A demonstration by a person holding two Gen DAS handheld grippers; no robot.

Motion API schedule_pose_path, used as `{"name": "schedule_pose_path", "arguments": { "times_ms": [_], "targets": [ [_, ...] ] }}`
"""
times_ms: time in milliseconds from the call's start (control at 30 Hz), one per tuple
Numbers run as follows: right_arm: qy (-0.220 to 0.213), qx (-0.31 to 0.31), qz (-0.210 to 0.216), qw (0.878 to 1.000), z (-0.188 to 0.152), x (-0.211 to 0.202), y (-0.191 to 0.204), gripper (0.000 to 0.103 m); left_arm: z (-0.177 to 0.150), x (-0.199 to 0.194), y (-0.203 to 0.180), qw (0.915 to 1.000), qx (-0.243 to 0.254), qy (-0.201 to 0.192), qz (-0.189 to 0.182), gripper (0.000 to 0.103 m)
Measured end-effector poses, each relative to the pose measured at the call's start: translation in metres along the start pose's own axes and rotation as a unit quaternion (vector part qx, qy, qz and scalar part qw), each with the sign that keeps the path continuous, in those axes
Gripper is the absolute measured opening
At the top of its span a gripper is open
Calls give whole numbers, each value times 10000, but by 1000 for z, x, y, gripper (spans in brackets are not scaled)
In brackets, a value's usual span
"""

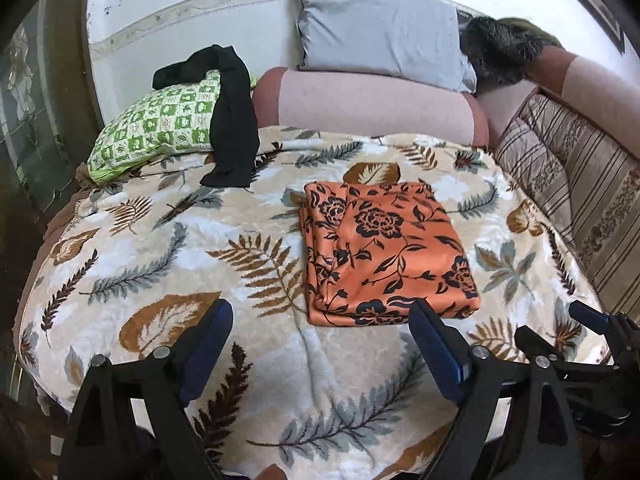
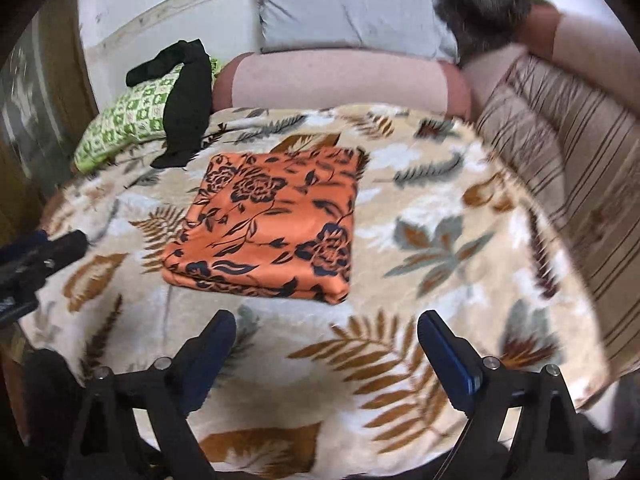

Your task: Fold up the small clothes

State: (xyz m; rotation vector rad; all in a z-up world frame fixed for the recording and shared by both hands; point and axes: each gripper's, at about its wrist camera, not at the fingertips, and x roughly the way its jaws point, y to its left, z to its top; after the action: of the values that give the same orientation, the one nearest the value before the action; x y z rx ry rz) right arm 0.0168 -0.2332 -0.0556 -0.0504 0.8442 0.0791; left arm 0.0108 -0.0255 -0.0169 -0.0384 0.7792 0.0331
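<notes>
An orange cloth with a black flower print (image 1: 384, 252) (image 2: 272, 228) lies folded into a neat rectangle on the leaf-patterned blanket (image 1: 160, 248) (image 2: 420, 280). My left gripper (image 1: 320, 340) hovers just in front of the cloth's near edge, jaws wide apart with nothing between them. My right gripper (image 2: 326, 352) also stands open and empty, a little nearer than the cloth and to its right. It shows in the left wrist view too, as the right gripper (image 1: 560, 328) at the right edge. A black garment (image 1: 232, 120) (image 2: 188, 108) lies draped over a green checked pillow (image 1: 156, 128) (image 2: 128, 120) at the back left.
A grey pillow (image 1: 380, 32) and a pink bolster (image 1: 368, 108) line the far wall. A striped cushion (image 1: 568, 184) runs along the right side. A dark furry item (image 1: 500, 48) sits at the back right. The bed's left edge drops off to a dark floor.
</notes>
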Motion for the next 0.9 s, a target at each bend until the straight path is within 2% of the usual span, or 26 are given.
{"name": "schedule_pose_path", "arguments": {
  "times_ms": [200, 400, 567, 900],
  "targets": [
    [-203, -94, -93, 9997, 6, -21, 6, 94, 0, -8, -2, 10000, -26, -34, 45, 90],
    [-248, -148, -226, 9993, 13, -22, 7, 94, 2, -6, -2, 10000, -33, 40, 48, 90],
    [-215, -130, -283, 9993, 18, -18, 6, 94, 6, 0, -3, 9993, 82, 141, 322, 90],
    [-275, -90, -288, 9992, 27, -16, 10, 94, 13, 5, -1, 9986, 108, 77, 521, 90]
  ]
}}
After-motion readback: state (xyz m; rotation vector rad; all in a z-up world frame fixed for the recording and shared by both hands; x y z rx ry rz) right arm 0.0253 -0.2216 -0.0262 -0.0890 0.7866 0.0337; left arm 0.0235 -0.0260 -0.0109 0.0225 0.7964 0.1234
